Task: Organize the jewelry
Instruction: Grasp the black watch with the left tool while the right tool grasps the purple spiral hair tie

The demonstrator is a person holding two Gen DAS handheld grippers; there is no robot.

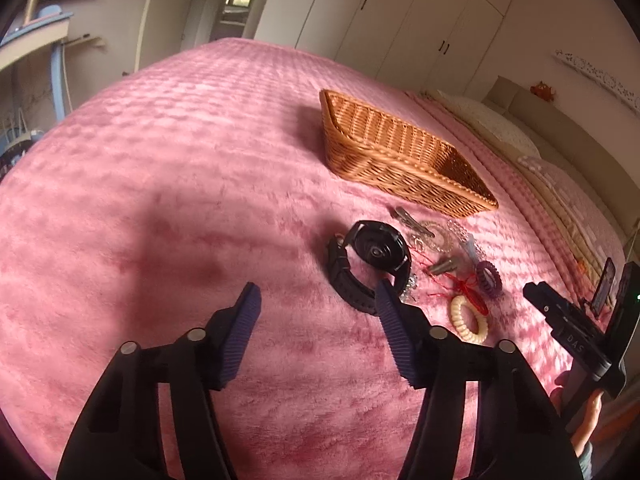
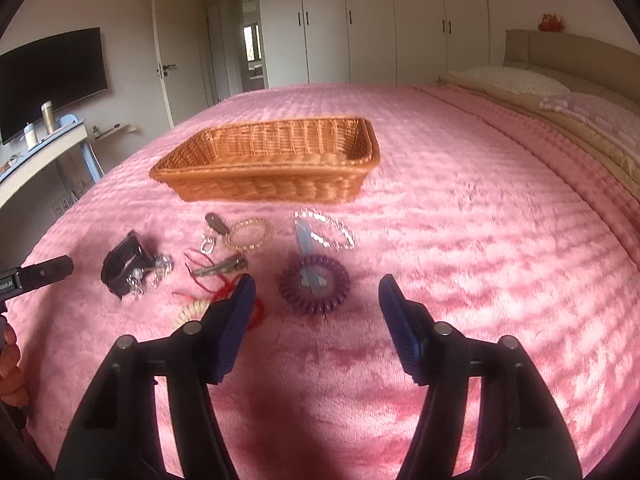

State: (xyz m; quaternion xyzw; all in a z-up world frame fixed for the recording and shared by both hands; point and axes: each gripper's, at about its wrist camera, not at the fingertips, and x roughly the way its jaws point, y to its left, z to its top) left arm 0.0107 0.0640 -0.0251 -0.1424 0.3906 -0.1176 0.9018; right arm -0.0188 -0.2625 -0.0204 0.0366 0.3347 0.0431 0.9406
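Observation:
A wicker basket [image 1: 404, 156] [image 2: 272, 160] stands empty on the pink bedspread. In front of it lie a black watch [image 1: 368, 264] [image 2: 122, 268], a purple spiral hair tie [image 2: 314, 282] [image 1: 489, 277], a cream spiral hair tie [image 1: 469, 319] [image 2: 190, 312], a red string [image 1: 460, 284], a beaded bracelet [image 2: 248, 234], a rhinestone clip [image 2: 326, 230] and metal hair clips [image 2: 220, 266]. My left gripper [image 1: 318, 298] is open and empty, just short of the watch. My right gripper [image 2: 316, 294] is open and empty, near the purple hair tie.
Pillows [image 2: 516, 80] and a headboard [image 2: 560, 48] lie at the right. A desk [image 2: 44, 148] and a TV [image 2: 52, 80] stand at the left, wardrobes [image 2: 360, 20] behind. The right gripper's body [image 1: 580, 332] shows at the left wrist view's right edge.

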